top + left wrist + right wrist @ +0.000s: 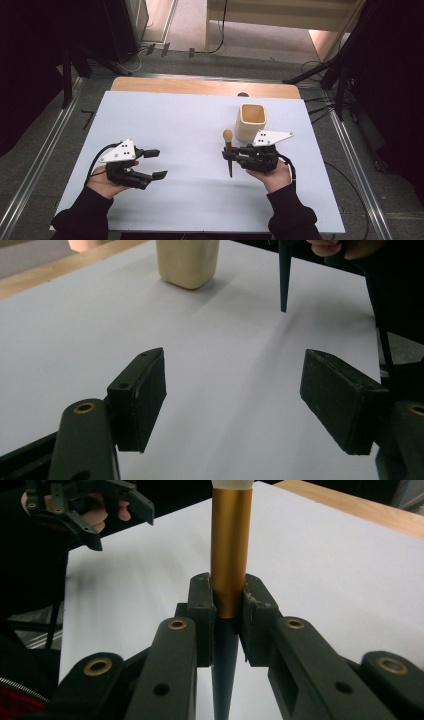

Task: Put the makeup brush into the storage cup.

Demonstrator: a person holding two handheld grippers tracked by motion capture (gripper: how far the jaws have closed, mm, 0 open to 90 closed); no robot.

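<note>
In the right gripper view, the brush (pixel 229 550) head is cut off at the top edge. In the left gripper view, the cup (pixel 187 262) rim lies beyond the top edge.

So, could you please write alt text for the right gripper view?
The right gripper clamps a makeup brush at its gold ferrule, dark handle pointing down, above a white table. The left gripper hangs open farther off.

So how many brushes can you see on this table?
1. The brush is clamped in the right gripper near the cream cup. The cup's inside is partly hidden, so more could sit there.
</note>
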